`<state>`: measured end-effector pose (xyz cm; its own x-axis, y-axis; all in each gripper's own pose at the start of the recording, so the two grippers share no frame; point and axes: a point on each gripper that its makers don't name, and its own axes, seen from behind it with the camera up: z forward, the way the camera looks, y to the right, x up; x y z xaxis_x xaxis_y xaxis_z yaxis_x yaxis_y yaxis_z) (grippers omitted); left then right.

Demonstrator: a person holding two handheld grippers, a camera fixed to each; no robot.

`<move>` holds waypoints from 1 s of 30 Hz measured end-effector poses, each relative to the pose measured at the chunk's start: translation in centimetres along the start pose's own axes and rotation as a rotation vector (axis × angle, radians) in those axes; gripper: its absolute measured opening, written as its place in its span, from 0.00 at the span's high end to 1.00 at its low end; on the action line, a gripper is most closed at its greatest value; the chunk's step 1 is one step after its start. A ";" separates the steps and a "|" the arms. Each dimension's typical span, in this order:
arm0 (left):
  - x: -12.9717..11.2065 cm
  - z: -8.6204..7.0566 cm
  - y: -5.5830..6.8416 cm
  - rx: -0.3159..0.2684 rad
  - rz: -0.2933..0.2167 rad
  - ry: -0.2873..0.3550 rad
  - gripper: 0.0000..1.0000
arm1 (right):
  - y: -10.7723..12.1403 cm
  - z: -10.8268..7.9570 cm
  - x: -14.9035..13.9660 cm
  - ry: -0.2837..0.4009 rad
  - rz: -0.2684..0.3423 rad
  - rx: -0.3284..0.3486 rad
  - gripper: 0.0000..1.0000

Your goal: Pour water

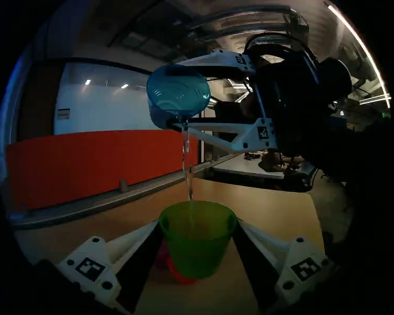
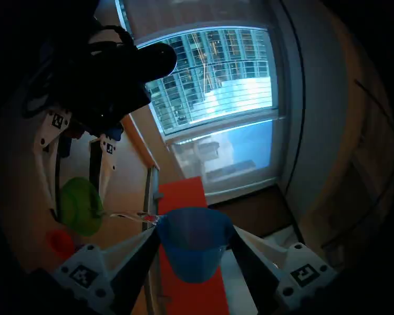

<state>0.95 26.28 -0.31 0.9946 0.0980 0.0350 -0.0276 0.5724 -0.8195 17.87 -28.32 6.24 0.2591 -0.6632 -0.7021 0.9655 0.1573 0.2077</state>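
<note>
My left gripper (image 1: pixel 197 247) is shut on a green cup (image 1: pixel 197 239), held upright above the wooden table (image 1: pixel 270 205). Above it the right gripper (image 1: pixel 189 102) holds a blue cup (image 1: pixel 177 101) tipped on its side, mouth toward the left camera. A thin stream of water (image 1: pixel 187 168) falls from the blue cup's rim into the green cup. In the right gripper view, my right gripper (image 2: pixel 194 247) is shut on the blue cup (image 2: pixel 193 242); water (image 2: pixel 131 215) runs from its rim toward the green cup (image 2: pixel 80 206) held by the left gripper (image 2: pixel 76 205).
A red cup (image 1: pixel 177 274) and a pink one (image 1: pixel 162 254) sit on the table just below the green cup; the red cup (image 2: pixel 61 242) also shows beside the green cup. An orange wall panel (image 1: pixel 92 163) runs behind the table, a large window (image 2: pixel 218 84) stands beyond.
</note>
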 end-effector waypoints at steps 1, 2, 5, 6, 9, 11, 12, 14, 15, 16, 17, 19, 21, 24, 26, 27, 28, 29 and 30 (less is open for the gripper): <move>0.0 0.0 0.0 0.001 0.000 0.000 0.13 | 0.0 0.0 0.0 0.000 -0.005 -0.001 0.08; 0.0 0.0 0.0 0.001 0.001 0.000 0.13 | 0.1 0.0 0.0 0.000 -0.010 -0.002 0.08; -0.1 0.1 -0.1 0.003 0.001 0.000 0.13 | 0.2 0.1 0.1 0.000 -0.027 -0.004 0.09; -0.1 0.1 -0.1 0.003 0.001 0.000 0.13 | 0.3 0.1 0.1 0.000 -0.031 -0.005 0.09; 0.0 0.2 -0.2 0.005 0.000 0.002 0.13 | 0.4 0.1 0.2 0.001 -0.042 -0.008 0.08; 0.0 0.2 -0.2 0.005 0.000 0.002 0.13 | 0.6 0.1 0.3 0.002 -0.049 -0.011 0.08; 0.0 0.2 -0.2 0.006 0.000 0.003 0.13 | 0.7 0.1 0.3 0.002 -0.054 -0.013 0.09; 0.0 0.2 -0.3 0.006 0.000 0.003 0.13 | 0.8 0.2 0.3 0.002 -0.063 -0.018 0.09; 0.0 0.2 -0.3 0.007 0.001 0.003 0.13 | 0.9 0.2 0.4 0.002 -0.069 -0.019 0.09; 0.0 0.2 -0.3 0.007 0.001 0.003 0.13 | 1.0 0.2 0.4 0.002 -0.073 -0.020 0.09; 0.0 0.3 -0.3 0.007 0.001 0.003 0.13 | 1.0 0.2 0.4 0.002 -0.078 -0.021 0.09; 0.0 0.3 -0.3 0.008 0.000 0.004 0.13 | 1.1 0.2 0.5 0.003 -0.087 -0.022 0.09; 0.1 0.3 -0.3 0.008 -0.001 0.005 0.13 | 1.3 0.2 0.6 0.004 -0.096 -0.025 0.09; 0.1 0.3 -0.4 0.010 -0.002 0.006 0.13 | 1.5 0.3 0.7 0.004 -0.110 -0.029 0.09; 0.1 0.3 -0.4 0.011 -0.002 0.006 0.13 | 1.6 0.3 0.7 0.003 -0.120 -0.031 0.09; 0.1 0.3 -0.5 0.012 -0.001 0.006 0.13 | 1.6 0.4 0.8 0.003 -0.125 -0.032 0.09; 0.1 0.3 -0.5 0.012 -0.001 0.006 0.13 | 1.6 0.4 0.8 0.003 -0.129 -0.032 0.09; 0.1 0.3 -0.5 0.013 -0.001 0.006 0.13 | 1.7 0.4 0.8 0.003 -0.133 -0.032 0.09; 0.1 0.3 -0.6 0.013 -0.001 0.007 0.13 | 1.7 0.4 0.9 0.002 -0.138 -0.033 0.09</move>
<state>0.99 26.19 0.30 0.9953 0.0920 0.0318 -0.0280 0.5832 -0.8118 19.72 -28.95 6.29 0.1235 -0.6785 -0.7242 0.9923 0.0885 0.0863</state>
